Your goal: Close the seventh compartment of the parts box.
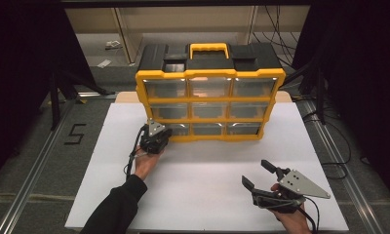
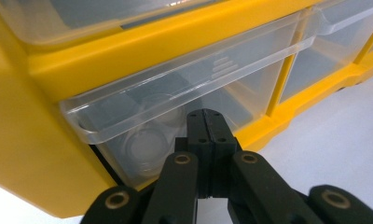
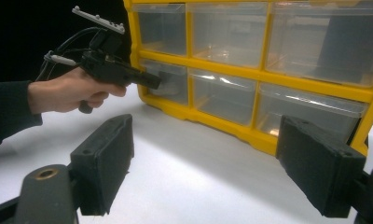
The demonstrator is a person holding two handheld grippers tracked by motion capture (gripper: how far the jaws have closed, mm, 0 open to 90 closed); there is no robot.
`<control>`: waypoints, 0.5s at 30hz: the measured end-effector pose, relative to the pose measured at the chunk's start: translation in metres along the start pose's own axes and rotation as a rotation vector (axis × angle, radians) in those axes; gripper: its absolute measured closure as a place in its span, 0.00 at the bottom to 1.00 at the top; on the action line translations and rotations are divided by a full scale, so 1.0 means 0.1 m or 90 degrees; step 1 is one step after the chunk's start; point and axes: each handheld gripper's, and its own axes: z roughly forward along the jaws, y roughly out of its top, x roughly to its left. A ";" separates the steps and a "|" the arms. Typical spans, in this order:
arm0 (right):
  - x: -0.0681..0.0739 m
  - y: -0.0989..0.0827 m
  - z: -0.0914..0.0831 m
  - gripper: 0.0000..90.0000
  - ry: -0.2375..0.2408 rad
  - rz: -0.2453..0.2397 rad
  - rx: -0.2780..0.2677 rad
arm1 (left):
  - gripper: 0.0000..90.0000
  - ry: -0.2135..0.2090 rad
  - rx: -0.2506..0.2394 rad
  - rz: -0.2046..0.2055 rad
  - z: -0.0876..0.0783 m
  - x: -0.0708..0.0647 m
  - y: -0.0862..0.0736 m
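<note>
A yellow and black organizer [image 1: 210, 74] with clear drawers stands at the back of the white table [image 1: 207, 195]. My left gripper [image 1: 165, 131] is shut, with nothing between its jaws. In the left gripper view its tips [image 2: 206, 116] rest against the front of the bottom-left drawer [image 2: 175, 93], just under the drawer's clear handle lip. Clear round containers [image 2: 145, 147] lie inside that drawer. My right gripper [image 1: 258, 174] hovers open and empty over the table's front right, facing the organizer [image 3: 250, 72]. From the right gripper view [image 3: 203, 135], the left gripper [image 3: 154, 80] touches that drawer [image 3: 173, 86].
A black-sleeved forearm [image 1: 115, 204] reaches in from the bottom left. Left of the table the floor carries a black "5" mark [image 1: 73, 134] and a metal rail [image 1: 32, 175]. Cables [image 1: 329, 141] run along the right side. Shelving stands behind the organizer.
</note>
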 end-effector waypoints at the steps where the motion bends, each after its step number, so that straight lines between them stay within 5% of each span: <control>1: 0.00 0.00 0.00 0.22 0.000 0.000 0.000 | 1.00 0.001 0.000 0.000 0.00 0.00 0.00; 15: 0.00 0.00 -0.01 0.22 0.000 0.000 0.000 | 1.00 -0.014 0.010 -0.014 -0.01 0.06 -0.03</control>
